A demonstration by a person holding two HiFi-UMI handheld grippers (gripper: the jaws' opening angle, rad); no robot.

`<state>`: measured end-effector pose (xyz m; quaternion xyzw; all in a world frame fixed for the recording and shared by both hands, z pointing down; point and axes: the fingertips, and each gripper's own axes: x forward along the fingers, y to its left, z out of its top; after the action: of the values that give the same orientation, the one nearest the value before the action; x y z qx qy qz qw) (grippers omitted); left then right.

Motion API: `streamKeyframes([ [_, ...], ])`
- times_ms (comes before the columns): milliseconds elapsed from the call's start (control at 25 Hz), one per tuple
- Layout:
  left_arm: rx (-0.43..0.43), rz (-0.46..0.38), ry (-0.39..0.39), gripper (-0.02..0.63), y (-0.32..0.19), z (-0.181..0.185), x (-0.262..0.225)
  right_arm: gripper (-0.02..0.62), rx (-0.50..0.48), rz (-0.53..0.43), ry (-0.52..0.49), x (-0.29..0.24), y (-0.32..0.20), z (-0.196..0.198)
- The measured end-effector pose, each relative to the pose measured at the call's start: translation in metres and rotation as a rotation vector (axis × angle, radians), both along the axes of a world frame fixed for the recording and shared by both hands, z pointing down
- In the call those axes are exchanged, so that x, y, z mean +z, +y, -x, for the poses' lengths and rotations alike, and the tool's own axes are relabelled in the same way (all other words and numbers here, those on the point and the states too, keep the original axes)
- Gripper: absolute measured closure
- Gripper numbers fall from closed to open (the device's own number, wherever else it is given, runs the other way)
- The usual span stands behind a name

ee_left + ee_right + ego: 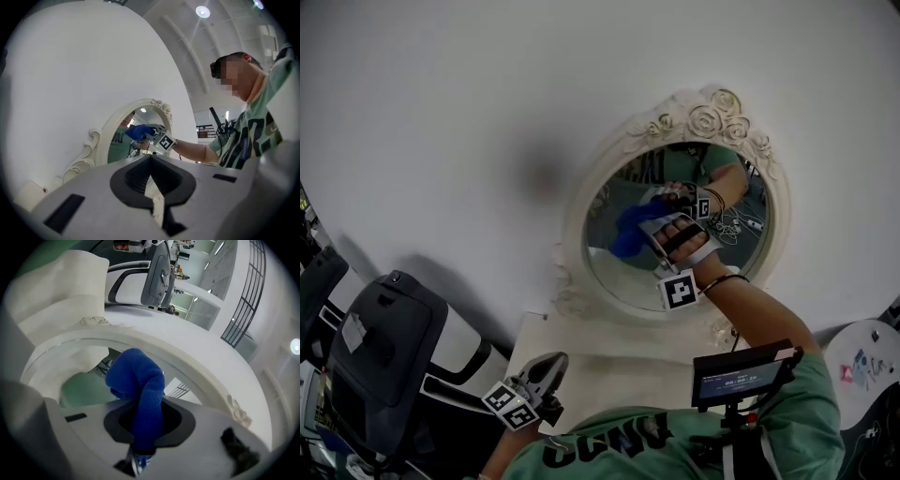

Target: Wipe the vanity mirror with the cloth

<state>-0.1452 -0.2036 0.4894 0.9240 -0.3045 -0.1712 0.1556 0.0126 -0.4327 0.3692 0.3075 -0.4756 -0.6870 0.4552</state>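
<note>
Your left gripper [551, 364] hangs low over the worktop [619, 361], well apart from the glass. Its fingers are pressed together with nothing between them, and it takes no part in the work. Above and to the right, the oval vanity mirror [614, 272] stands against the white wall in a cream scrolled frame. The blue cloth [629, 232] sits bunched on the left half of the glass and appears to touch it. Your right gripper [656, 223] has its fingers clamped on one end of that cloth, the loose bulk standing out ahead of them. Judgement: the wiping step is in hand, with much glass apparently uncovered. The next move calls for an even sweep rightward and downward, with light pressure and only the cloth on the glass.
</note>
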Motion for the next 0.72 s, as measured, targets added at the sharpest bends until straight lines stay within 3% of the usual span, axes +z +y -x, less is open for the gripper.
streamKeyframes([
  [280, 0.127, -0.016, -0.006, 0.606, -0.017, -0.052, -0.01, 0.546, 0.246, -0.047, -0.02, -0.011, 0.028, -0.169],
  [440, 0.184, -0.023, -0.008, 0.606, -0.021, -0.078, -0.014, 0.546, 0.392, -0.057, -0.028, -0.015, 0.041, -0.247],
  [560, 0.206, -0.02, -0.011, 0.606, -0.021, -0.09, -0.012, 0.546, 0.458, -0.06, -0.04, -0.017, 0.047, -0.282],
  [720, 0.199, -0.021, -0.009, 0.606, -0.019, -0.091, -0.013, 0.546, 0.494, -0.056, -0.046, -0.021, 0.049, -0.287],
])
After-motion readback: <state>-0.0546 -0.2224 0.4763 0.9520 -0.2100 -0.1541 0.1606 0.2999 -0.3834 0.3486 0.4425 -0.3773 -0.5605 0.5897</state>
